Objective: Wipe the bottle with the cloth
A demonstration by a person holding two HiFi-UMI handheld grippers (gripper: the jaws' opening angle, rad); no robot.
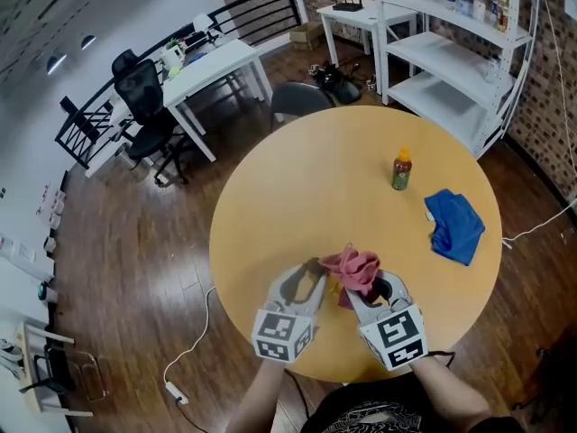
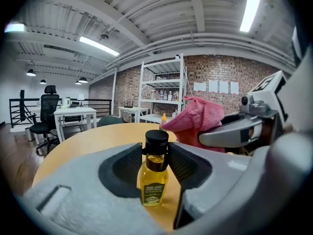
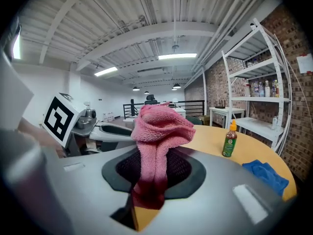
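Left gripper [image 2: 155,150] open around the bottle [image 2: 155,177]; right gripper [image 3: 154,166] pinching the pink cloth [image 3: 159,124].
Clamp the bottle squarely before rubbing, or it may tip.

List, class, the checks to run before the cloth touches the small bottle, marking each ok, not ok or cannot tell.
1. Is the pink cloth pinched in the right gripper: ok.
2. Is the yellow bottle upright on the table: ok.
3. Is the black cap on the bottle: ok.
4. Is the cap between the left gripper fingers: ok.
5. Are those fingers pressing the cap: cannot tell.
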